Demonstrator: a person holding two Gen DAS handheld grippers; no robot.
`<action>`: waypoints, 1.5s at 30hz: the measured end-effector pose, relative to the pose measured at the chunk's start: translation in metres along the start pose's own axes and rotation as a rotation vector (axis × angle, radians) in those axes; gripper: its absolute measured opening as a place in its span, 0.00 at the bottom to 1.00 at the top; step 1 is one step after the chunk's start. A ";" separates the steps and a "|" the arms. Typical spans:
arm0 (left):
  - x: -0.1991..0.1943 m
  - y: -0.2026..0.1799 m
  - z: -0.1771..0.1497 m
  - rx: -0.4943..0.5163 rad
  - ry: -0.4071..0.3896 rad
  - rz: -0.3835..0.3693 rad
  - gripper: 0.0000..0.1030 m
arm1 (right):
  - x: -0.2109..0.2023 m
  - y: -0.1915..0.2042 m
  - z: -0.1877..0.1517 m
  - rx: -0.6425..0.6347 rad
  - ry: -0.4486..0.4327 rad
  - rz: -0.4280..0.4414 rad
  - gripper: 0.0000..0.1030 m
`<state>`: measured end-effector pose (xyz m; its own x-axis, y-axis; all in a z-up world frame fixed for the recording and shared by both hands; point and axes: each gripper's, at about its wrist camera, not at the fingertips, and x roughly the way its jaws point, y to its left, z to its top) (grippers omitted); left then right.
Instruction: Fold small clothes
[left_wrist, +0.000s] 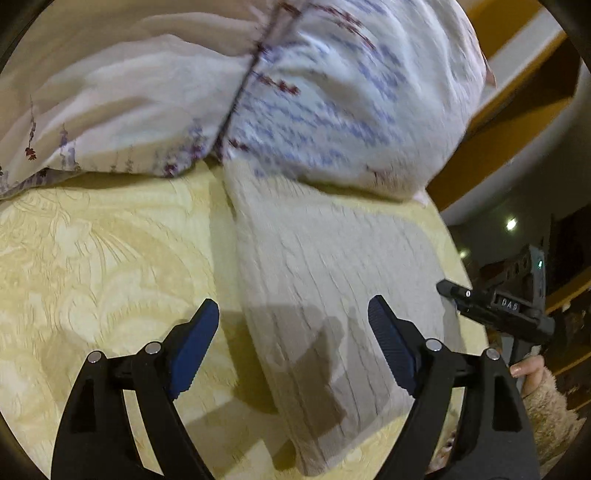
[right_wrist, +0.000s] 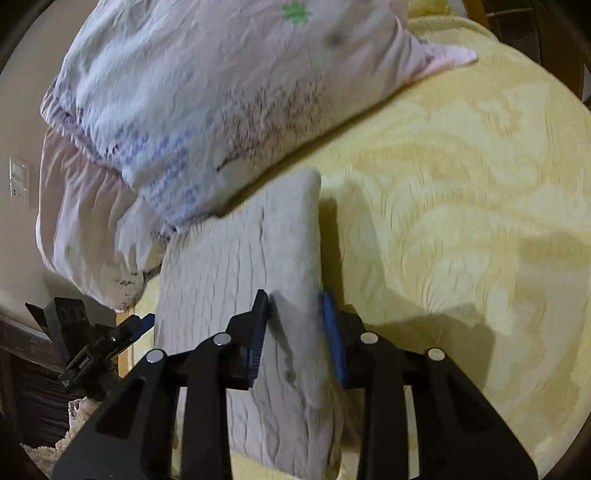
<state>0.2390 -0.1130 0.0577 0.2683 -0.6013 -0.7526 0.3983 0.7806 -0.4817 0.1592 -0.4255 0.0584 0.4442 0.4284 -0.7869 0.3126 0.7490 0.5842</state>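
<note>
A pale grey ribbed knit garment (left_wrist: 325, 280) lies folded into a long strip on the yellow bedspread (left_wrist: 92, 266). My left gripper (left_wrist: 293, 314) is open and hovers just above the strip's near part, touching nothing. In the right wrist view the same garment (right_wrist: 229, 266) has one long fold raised, and my right gripper (right_wrist: 295, 306) is shut on that raised fold, its blue pads (right_wrist: 334, 332) pressing either side. The right gripper also shows in the left wrist view (left_wrist: 448, 290) at the bed's right edge. The left gripper also shows in the right wrist view (right_wrist: 142, 323) at the far left.
Large white pillows with purple and red floral print (left_wrist: 314, 99) lie at the head of the bed, overlapping the garment's far end; they also show in the right wrist view (right_wrist: 192, 92). The bed's edge, a wooden frame (left_wrist: 517, 96) and dark furniture are on the right.
</note>
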 end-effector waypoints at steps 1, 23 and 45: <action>0.002 -0.006 -0.003 0.016 0.003 0.012 0.81 | 0.000 0.000 -0.003 0.000 0.001 -0.003 0.30; 0.030 -0.006 -0.015 0.004 0.090 0.024 0.86 | -0.012 -0.019 0.001 0.073 -0.044 -0.014 0.57; 0.032 0.048 -0.004 -0.290 0.068 -0.227 0.39 | 0.025 -0.003 0.003 0.119 0.123 0.317 0.27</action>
<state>0.2635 -0.0940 0.0086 0.1390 -0.7593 -0.6357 0.1733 0.6507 -0.7393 0.1716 -0.4185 0.0380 0.4322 0.6930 -0.5770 0.2744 0.5084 0.8162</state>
